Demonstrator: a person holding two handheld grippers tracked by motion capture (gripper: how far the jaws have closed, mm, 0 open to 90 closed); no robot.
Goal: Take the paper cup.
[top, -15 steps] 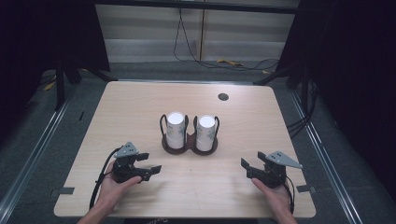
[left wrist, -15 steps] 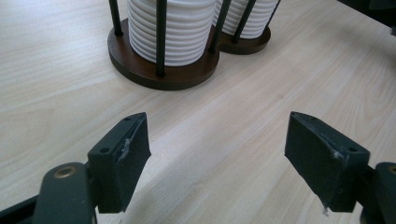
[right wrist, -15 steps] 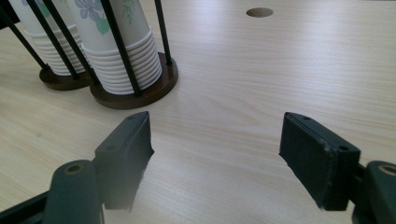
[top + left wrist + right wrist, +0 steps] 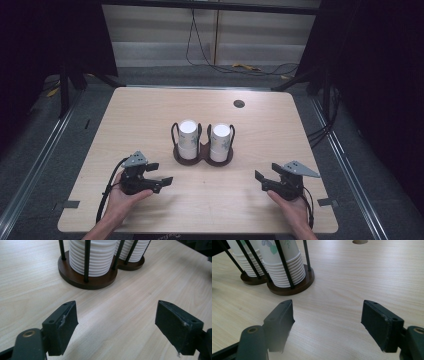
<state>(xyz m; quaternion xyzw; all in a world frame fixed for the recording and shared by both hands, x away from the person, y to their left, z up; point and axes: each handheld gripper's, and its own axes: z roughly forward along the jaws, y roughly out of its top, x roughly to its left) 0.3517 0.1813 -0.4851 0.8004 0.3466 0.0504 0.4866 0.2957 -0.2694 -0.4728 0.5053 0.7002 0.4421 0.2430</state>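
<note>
Nothing has been picked up yet: the two stacks of paper cups [image 4: 202, 141] sit in their rack [image 4: 203, 156] at the table's middle, while the left gripper [image 4: 159, 173] and right gripper [image 4: 261, 180] wait near the front edge, jaws spread and empty.

In your left gripper view, the top edge cuts off both cup stacks [image 4: 93, 257] — you see only their ribbed lower rims and the holder's dark rods [image 4: 87, 260]. Your right gripper view crops the printed cups [image 4: 283, 262] the same way, and the table's hole [image 4: 360, 241] is halved — the near left pad [image 4: 280, 325] is blurred.
</note>
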